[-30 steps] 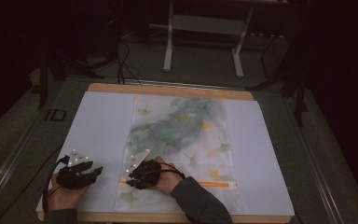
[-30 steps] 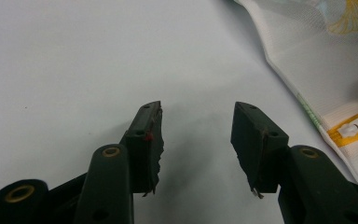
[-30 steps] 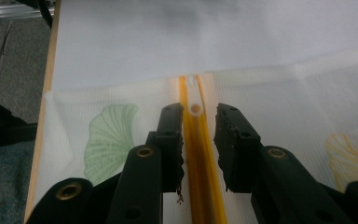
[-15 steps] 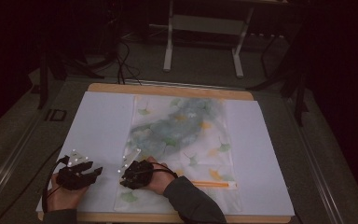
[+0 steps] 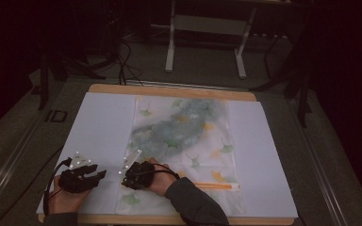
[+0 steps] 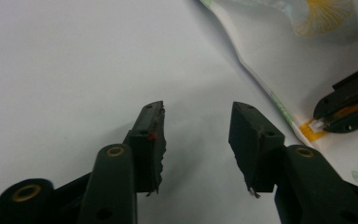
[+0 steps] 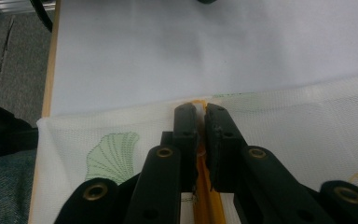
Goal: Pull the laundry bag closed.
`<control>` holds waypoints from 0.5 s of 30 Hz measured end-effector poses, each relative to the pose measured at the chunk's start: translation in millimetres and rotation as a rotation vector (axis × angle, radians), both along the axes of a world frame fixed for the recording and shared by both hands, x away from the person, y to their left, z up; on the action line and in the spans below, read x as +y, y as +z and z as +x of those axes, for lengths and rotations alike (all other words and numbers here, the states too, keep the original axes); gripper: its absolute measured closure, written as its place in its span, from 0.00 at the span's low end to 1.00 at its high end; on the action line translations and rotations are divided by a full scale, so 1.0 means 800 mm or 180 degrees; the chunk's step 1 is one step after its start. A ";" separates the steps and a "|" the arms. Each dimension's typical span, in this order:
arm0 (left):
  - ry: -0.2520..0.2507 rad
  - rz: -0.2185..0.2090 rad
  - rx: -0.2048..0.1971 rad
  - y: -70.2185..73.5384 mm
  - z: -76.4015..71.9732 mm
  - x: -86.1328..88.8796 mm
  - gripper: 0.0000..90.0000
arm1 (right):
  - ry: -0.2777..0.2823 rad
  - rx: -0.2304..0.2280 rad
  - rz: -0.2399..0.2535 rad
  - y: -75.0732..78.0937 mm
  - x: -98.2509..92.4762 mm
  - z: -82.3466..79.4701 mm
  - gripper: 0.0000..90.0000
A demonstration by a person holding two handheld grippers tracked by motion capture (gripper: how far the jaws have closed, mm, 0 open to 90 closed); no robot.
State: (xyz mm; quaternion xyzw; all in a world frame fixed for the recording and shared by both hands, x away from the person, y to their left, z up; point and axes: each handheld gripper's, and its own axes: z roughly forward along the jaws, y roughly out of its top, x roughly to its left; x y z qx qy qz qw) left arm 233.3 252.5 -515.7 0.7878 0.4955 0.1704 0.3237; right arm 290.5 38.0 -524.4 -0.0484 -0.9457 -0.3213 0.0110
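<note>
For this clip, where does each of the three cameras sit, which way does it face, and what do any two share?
High view: above the person's side, facing forward and down on the table; both hands, left gripper.
Left gripper view: on the left gripper, jaws apart over white sheet.
Right gripper view: on the right gripper, jaws closed on the orange zipper.
Shared: the leaf-print bag appears in all three.

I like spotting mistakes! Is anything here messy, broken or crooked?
Nothing is spilled or broken. The leaf-print cloth bag lies flat, except its left edge lifts a little beside the right tool, which is pinching the orange zipper. The left tool hangs open.
</note>
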 end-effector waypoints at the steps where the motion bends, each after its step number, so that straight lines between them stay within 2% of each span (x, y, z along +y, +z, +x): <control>1: -0.0024 -0.0007 0.0009 0.000 -0.001 -0.001 0.63 | -0.0006 -0.0014 0.0009 0.002 -0.001 -0.001 0.93; 4: -0.0046 -0.0017 0.0017 0.000 -0.002 -0.001 0.63 | 0.0001 -0.0025 0.0008 0.003 -0.001 -0.001 0.93; 11: -0.0210 -0.0054 0.0158 0.001 -0.007 -0.012 0.63 | 0.0030 -0.0094 0.0012 0.010 -0.004 -0.003 0.93; 15: -0.0297 -0.0136 0.0247 0.002 -0.010 -0.018 0.63 | 0.0018 -0.0095 0.0018 0.012 -0.006 -0.003 0.93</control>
